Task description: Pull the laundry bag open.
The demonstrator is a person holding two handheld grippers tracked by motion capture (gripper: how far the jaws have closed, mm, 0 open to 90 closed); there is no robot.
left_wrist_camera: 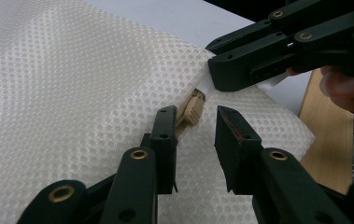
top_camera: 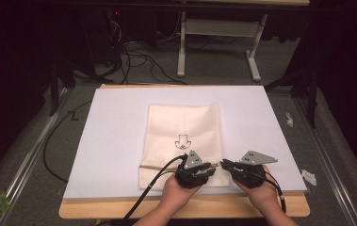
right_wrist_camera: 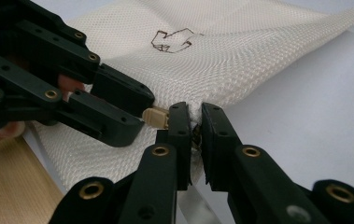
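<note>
Cream mesh fabric bag, rectangular, with a small dark printed emblem: lies flat at the centre of the white sheet-covered table, its zipper end toward the person.

Left gripper: held low in the left hand at the bag's near edge; jaws spread around the tan zipper pull, apparently not yet touching it.

Right gripper: held in the right hand, angled inward; jaws pressed together, pinching the bag's near corner fabric just beside the zipper end.
</note>
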